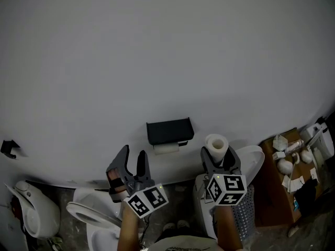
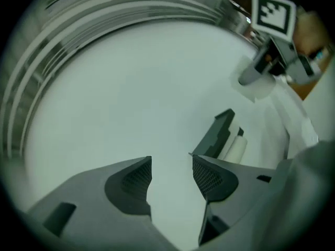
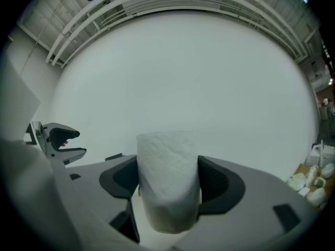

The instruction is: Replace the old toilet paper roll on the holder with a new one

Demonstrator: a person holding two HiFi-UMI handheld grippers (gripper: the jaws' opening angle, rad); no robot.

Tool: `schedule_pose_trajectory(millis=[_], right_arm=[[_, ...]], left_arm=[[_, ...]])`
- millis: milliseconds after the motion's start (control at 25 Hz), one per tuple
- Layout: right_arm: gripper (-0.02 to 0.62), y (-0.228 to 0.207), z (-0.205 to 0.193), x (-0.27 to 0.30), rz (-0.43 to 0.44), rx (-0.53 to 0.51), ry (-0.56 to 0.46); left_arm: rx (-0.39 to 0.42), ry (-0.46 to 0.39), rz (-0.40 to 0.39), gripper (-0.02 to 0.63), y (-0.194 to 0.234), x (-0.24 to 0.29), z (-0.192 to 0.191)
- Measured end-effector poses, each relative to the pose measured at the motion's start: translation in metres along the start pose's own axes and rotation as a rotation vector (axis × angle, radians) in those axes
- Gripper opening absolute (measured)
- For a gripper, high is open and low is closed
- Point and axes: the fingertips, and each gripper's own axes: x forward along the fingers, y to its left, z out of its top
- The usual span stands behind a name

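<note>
A black toilet paper holder is fixed to the white wall, with a thin old roll under its lid. My left gripper is below and to the left of it, apart from it, open and empty. In the left gripper view the holder and old roll lie just past the right jaw of the left gripper. My right gripper is to the right of the holder, shut on a full new roll that stands upright. The new roll fills the right gripper.
A white toilet stands at the lower left, beneath the left gripper. A white fixture and a mesh basket lie under the right gripper. A wooden cabinet with bottles and small white things stands at the right. A small black hook is on the wall at far left.
</note>
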Motion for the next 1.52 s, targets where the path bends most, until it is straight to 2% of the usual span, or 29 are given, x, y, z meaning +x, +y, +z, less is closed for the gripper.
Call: schedule_pose_trajectory(millis=[160, 240, 600, 880, 1080, 1280, 1520], right_arm=[[0.314, -0.005, -0.001, 0.001, -0.005, 0.005, 0.003], [0.314, -0.007, -0.001, 0.001, -0.007, 0.006, 0.003], [0.314, -0.015, -0.005, 0.002, -0.021, 0.006, 0.011], [0.314, -0.024, -0.009, 0.001, -0.037, 0.018, 0.017], [0.314, -0.033, -0.013, 0.000, -0.055, 0.023, 0.025], [0.314, -0.047, -0.015, -0.004, -0.082, 0.028, 0.027], [0.314, -0.068, -0.019, -0.010, -0.130, 0.037, 0.034]], left_arm=[[0.385, 0.072, 0.026, 0.250, -0.025, 0.009, -0.008], [0.479, 0.098, 0.021, 0.253, -0.035, 0.012, -0.016], [0.453, 0.108, -0.074, 0.255, -0.061, 0.020, -0.025], [0.554, 0.085, -0.146, 0.255, -0.096, 0.028, -0.023], [0.616, 0.032, -0.186, 0.255, -0.125, 0.035, -0.012], [0.637, 0.011, -0.229, 0.255, -0.150, 0.047, -0.005], [0.699, 0.007, -0.232, 0.255, -0.167, 0.062, -0.005]])
